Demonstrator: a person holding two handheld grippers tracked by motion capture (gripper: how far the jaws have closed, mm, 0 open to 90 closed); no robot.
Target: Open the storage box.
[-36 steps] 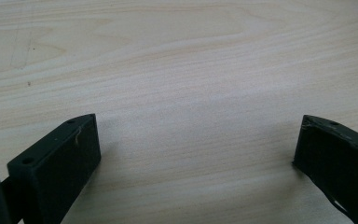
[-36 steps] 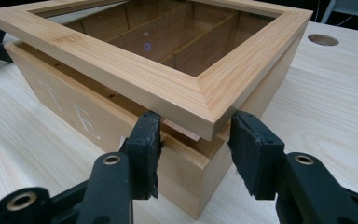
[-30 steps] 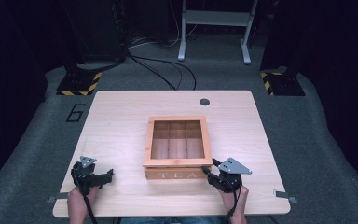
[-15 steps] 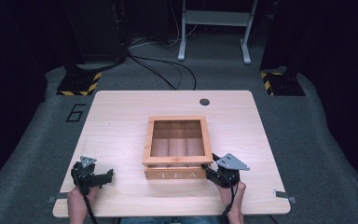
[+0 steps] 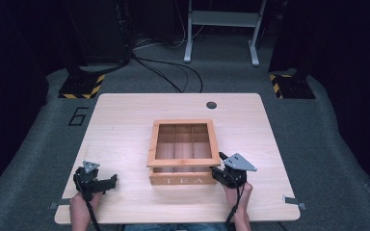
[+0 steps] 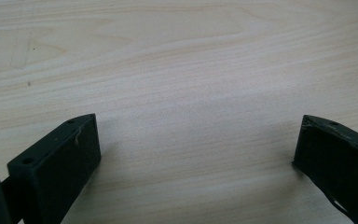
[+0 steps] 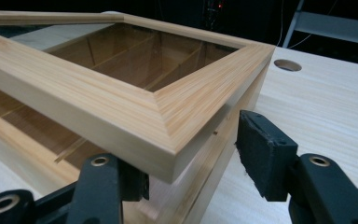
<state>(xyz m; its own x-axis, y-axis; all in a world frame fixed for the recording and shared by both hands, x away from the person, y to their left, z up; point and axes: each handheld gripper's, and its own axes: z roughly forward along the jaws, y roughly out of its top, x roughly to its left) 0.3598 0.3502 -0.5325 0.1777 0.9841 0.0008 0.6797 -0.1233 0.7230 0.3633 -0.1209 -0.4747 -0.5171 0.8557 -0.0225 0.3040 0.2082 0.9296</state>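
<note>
Looking at a pale wood-grain table (image 5: pixel 125 125), round grommet hole (image 5: pixel 211 105) near far edge, centre-right. Grey carpet around, dark room; "6" marked on floor (image 5: pixel 78 116) off far-left corner. Yellow-black hazard-striped bases (image 5: pixel 82 87) left and right beyond table, white metal stand (image 5: pixel 221 29) at back, black cables (image 5: pixel 173 77) trailing across carpet.

Wooden tea box (image 5: pixel 183 159) at table centre, nearer the person's edge. "TEA" lettered on front face. Windowed lid (image 7: pixel 121 107) squared to table edges, front face toward person, dividers inside running front to back, three columns. Roughly square footprint, no clear long axis. Lid front-right corner lifted off the base, gap visible in right gripper view.

Right gripper (image 5: pixel 220 169) at front-right corner of box. Jaws just been opening, lid corner between them; one jaw under the lid edge, other pad standing off the box side, not clamped.

Left gripper (image 6: pixel 198 140) parked on bare table, front-left, well apart from box. Jaws wide, nothing between.
</note>
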